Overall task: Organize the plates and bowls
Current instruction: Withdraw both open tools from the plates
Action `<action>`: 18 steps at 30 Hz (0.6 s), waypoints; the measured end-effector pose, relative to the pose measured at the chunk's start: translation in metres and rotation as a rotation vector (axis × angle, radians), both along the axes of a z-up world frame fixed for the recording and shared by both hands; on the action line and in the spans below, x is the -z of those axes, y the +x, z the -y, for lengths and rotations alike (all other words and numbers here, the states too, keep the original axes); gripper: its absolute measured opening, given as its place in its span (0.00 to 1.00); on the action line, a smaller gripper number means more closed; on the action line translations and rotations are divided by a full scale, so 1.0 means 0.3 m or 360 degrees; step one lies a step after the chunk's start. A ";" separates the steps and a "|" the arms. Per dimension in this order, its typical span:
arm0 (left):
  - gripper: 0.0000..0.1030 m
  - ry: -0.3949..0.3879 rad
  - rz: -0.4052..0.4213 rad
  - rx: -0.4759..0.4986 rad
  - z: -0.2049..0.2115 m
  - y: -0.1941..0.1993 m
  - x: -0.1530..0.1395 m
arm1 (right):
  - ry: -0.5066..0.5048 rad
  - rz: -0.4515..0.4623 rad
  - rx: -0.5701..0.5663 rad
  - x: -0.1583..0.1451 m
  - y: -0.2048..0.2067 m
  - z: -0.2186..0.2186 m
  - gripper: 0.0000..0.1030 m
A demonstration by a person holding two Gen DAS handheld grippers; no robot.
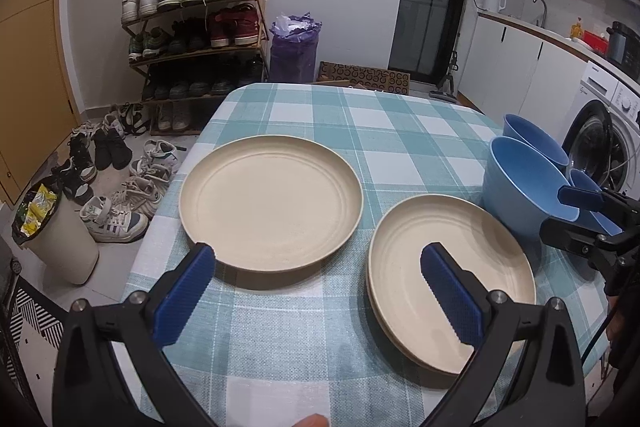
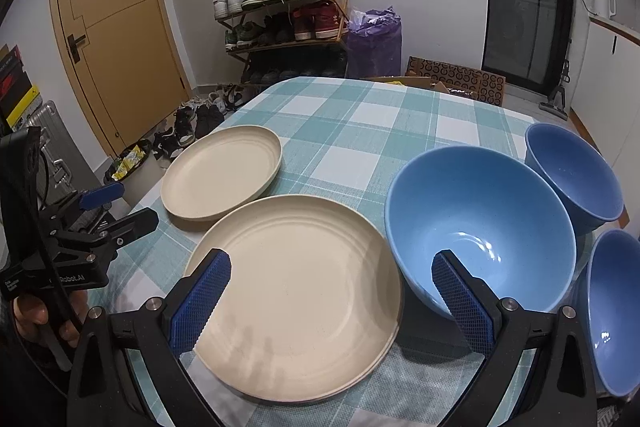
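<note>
Cream plates lie on the checked tablecloth: a single far plate (image 1: 271, 203) (image 2: 222, 173) and a near stack of two plates (image 1: 450, 279) (image 2: 296, 295). Three blue bowls stand to the right: a large one (image 2: 480, 231) (image 1: 520, 187), a far one (image 2: 572, 175) (image 1: 534, 141), and a near right one (image 2: 616, 311). My left gripper (image 1: 318, 291) is open and empty, hovering over the table between the plates. My right gripper (image 2: 332, 299) is open and empty, above the stack's right edge and the large bowl. Each gripper shows in the other view (image 2: 108, 211) (image 1: 584, 215).
The table's left edge (image 1: 160, 227) drops to a floor with loose shoes (image 1: 116, 219) and a white bin (image 1: 56, 239). A shoe rack (image 1: 196, 23) and purple bag (image 1: 294, 47) stand behind. A washing machine (image 1: 604, 147) and kitchen counter are at right.
</note>
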State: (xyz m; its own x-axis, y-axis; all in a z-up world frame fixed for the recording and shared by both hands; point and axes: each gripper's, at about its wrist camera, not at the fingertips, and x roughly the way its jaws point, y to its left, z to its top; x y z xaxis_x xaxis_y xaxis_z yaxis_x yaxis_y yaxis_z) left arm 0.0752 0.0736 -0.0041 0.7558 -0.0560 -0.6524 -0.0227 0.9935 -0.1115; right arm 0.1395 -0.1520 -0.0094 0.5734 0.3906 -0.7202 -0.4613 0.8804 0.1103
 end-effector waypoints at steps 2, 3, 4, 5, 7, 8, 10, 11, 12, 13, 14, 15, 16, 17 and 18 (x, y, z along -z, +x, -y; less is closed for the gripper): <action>1.00 -0.0002 -0.0004 -0.0010 -0.008 0.005 0.001 | 0.0008 0.0002 -0.0005 -0.002 0.003 -0.007 0.99; 1.00 -0.0001 -0.0006 -0.0018 -0.012 0.006 0.001 | 0.0008 0.0001 -0.0009 -0.002 0.006 -0.014 0.99; 1.00 -0.0001 -0.0007 -0.0022 -0.014 0.007 0.001 | 0.0008 0.0002 -0.0012 -0.003 0.007 -0.019 0.99; 1.00 -0.0001 -0.0008 -0.0027 -0.020 0.008 0.001 | 0.0007 0.0002 -0.0016 -0.003 0.010 -0.026 0.99; 1.00 0.0000 -0.0009 -0.0045 -0.033 0.008 0.001 | 0.0003 0.0002 -0.0032 -0.005 0.015 -0.042 0.99; 1.00 0.0001 -0.0006 -0.0056 -0.039 0.008 0.000 | 0.0002 0.0003 -0.0037 -0.004 0.018 -0.047 0.99; 1.00 -0.0001 -0.0004 -0.0066 -0.050 0.009 -0.002 | 0.0009 0.0005 -0.0045 -0.004 0.023 -0.060 0.99; 1.00 -0.0001 -0.0003 -0.0072 -0.057 0.011 -0.002 | 0.0015 0.0002 -0.0052 -0.004 0.026 -0.068 0.99; 1.00 0.0000 -0.0003 -0.0081 -0.063 0.014 -0.002 | 0.0021 0.0002 -0.0056 -0.004 0.029 -0.074 0.99; 1.00 0.0001 -0.0005 -0.0086 -0.067 0.016 -0.002 | 0.0022 0.0001 -0.0061 -0.004 0.031 -0.080 0.99; 1.00 0.0007 -0.0009 -0.0098 -0.074 0.020 0.000 | 0.0022 0.0000 -0.0066 -0.004 0.035 -0.087 0.99; 1.00 0.0012 -0.0009 -0.0110 -0.079 0.021 0.002 | 0.0024 0.0000 -0.0070 -0.005 0.039 -0.093 0.99; 1.00 0.0015 -0.0011 -0.0119 -0.085 0.023 0.004 | 0.0024 -0.0005 -0.0077 -0.003 0.045 -0.100 0.99; 1.00 0.0014 -0.0014 -0.0122 -0.091 0.024 0.006 | 0.0018 -0.0012 -0.0082 -0.002 0.049 -0.109 0.99; 1.00 0.0012 -0.0018 -0.0128 -0.097 0.026 0.009 | 0.0009 -0.0013 -0.0086 0.000 0.055 -0.119 0.99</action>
State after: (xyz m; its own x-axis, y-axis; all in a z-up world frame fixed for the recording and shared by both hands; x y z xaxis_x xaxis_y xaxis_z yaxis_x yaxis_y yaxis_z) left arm 0.0831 0.1029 -0.0068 0.7503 0.0099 -0.6610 -0.1038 0.9892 -0.1030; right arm 0.1560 -0.1163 -0.0094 0.5453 0.4247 -0.7227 -0.5072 0.8536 0.1189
